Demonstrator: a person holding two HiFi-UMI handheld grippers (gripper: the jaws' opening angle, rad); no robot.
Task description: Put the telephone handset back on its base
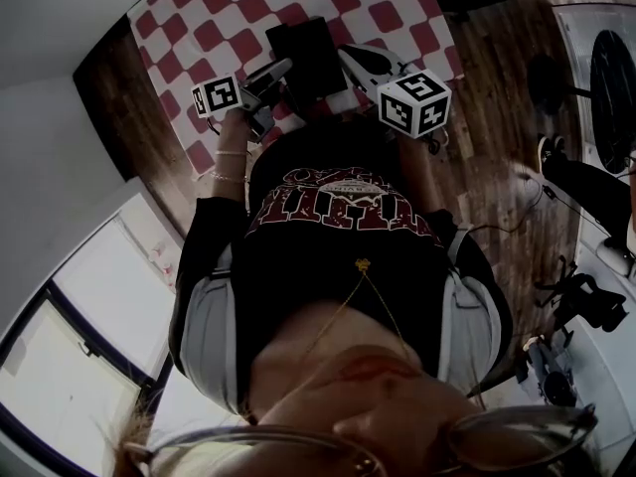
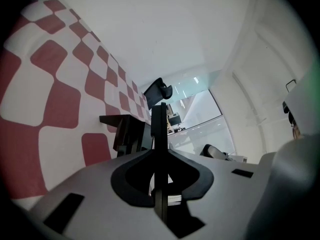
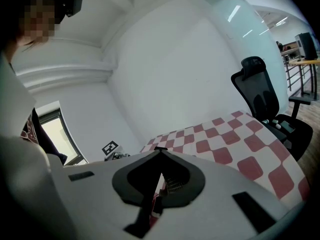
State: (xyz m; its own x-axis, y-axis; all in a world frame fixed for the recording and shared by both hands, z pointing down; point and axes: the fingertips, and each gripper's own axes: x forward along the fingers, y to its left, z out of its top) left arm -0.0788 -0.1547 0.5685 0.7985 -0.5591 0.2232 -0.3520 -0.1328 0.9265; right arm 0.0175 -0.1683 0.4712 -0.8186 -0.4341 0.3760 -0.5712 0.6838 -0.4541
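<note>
- My left gripper (image 2: 159,109) is clenched, both jaws pressed into one thin dark blade, nothing between them.
- Its tips sit just beside the black telephone (image 1: 306,53), on the telephone's left; I can't tell if they touch.
- My right gripper (image 3: 159,153) looks clamped too, jaws together, and a small gridded patch (image 3: 172,185) shows right beside them. I can't make out what it is.
- The telephone sits on the red-and-white checked tablecloth (image 1: 388,8), close to my edge, about midway along, between my two grippers.
- It reads as one dark block, so I can't tell handset from base.
- A black office chair (image 3: 260,96) stands past the cloth's far corner.
</note>
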